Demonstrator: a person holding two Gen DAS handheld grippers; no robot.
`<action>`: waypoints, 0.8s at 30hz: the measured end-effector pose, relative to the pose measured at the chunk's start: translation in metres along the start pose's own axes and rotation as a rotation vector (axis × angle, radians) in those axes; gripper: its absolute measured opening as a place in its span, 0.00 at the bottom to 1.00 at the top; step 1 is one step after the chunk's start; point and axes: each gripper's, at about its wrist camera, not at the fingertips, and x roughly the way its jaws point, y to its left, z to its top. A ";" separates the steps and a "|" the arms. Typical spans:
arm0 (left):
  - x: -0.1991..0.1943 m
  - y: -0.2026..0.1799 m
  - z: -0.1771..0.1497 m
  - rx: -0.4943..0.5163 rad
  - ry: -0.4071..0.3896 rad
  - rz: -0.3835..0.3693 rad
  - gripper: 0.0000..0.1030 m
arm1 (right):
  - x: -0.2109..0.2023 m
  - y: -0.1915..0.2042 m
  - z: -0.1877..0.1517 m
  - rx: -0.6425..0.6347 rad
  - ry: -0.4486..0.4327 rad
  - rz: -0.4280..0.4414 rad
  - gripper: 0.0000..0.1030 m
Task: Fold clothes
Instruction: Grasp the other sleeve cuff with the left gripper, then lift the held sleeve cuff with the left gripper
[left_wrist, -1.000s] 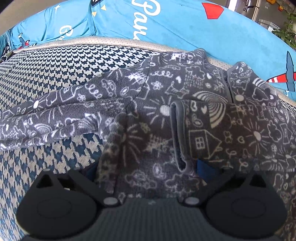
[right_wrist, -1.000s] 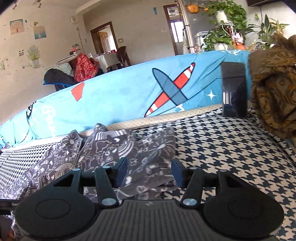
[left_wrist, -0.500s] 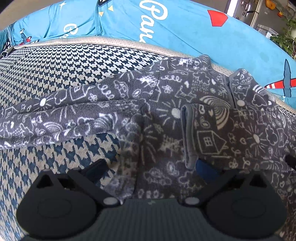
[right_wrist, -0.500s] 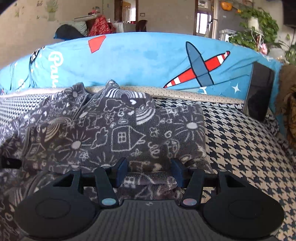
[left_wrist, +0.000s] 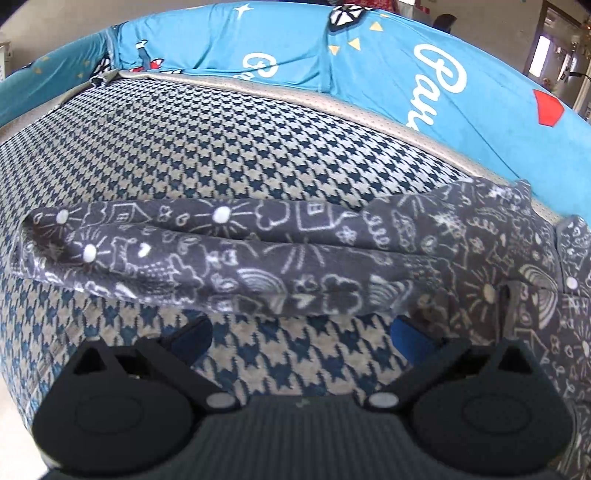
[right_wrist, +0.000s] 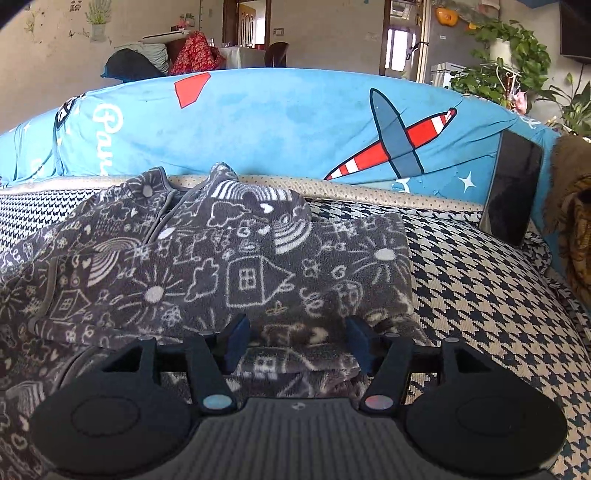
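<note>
A dark grey fleece top with white doodle print (right_wrist: 221, 266) lies on the houndstooth sofa seat (right_wrist: 480, 295). One sleeve is folded across its body, cuff toward the left. My right gripper (right_wrist: 297, 343) sits low at the near edge of that fold. Its jaws are opening, with a bunched layer of the fleece between the blue pads (right_wrist: 236, 339). In the left wrist view the other sleeve (left_wrist: 166, 251) stretches out to the left over the seat (left_wrist: 221, 147). My left gripper (left_wrist: 301, 334) stands open just short of it, with only sofa fabric between its fingers.
A blue printed cover (right_wrist: 277, 129) drapes the sofa back behind the top. A dark flat slab (right_wrist: 513, 188) leans against the sofa back at the right, next to a brown patterned cloth (right_wrist: 576, 229). The seat's left end (left_wrist: 22, 332) drops away.
My left gripper slid left from the body of the top to the outstretched sleeve. My right gripper came down with the folded sleeve over the body, and its fingers spread slightly.
</note>
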 end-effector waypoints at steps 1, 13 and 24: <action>0.002 0.006 0.001 -0.016 0.002 0.009 1.00 | -0.001 -0.001 0.000 0.014 -0.003 0.006 0.56; 0.001 0.069 0.016 -0.148 -0.018 0.146 1.00 | -0.026 0.006 0.006 0.101 -0.016 0.043 0.56; -0.006 0.158 0.024 -0.337 -0.041 0.213 1.00 | -0.061 0.010 0.002 0.256 -0.008 0.128 0.62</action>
